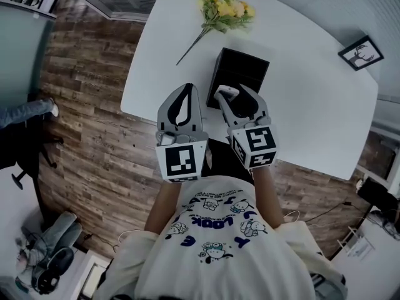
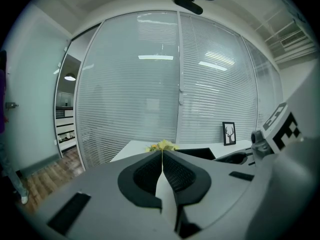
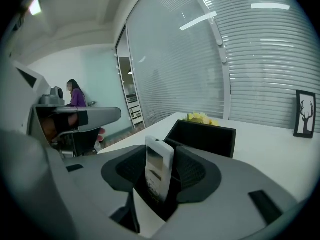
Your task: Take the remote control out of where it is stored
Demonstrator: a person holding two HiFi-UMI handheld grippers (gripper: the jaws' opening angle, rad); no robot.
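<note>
The white remote control (image 3: 159,166) lies lengthwise between the jaws of my right gripper (image 3: 161,151), face toward the camera, its far end past the fingertips. The jaws stand wide, with a slim dark gap beside the remote's lower left edge, so the pads flank it without pressing. In the head view the remote (image 1: 227,92) shows at the right gripper (image 1: 232,92) tips, just in front of the open black box (image 1: 220,74) on the white table (image 1: 312,105). My left gripper (image 1: 185,87) is shut and empty, its tips (image 2: 162,151) together, left of the right one.
A bunch of yellow flowers (image 1: 222,11) lies beyond the box. A framed deer picture (image 1: 361,52) stands at the table's far right. Glass walls with blinds surround the table. A person sits at a desk (image 3: 75,96) in the background.
</note>
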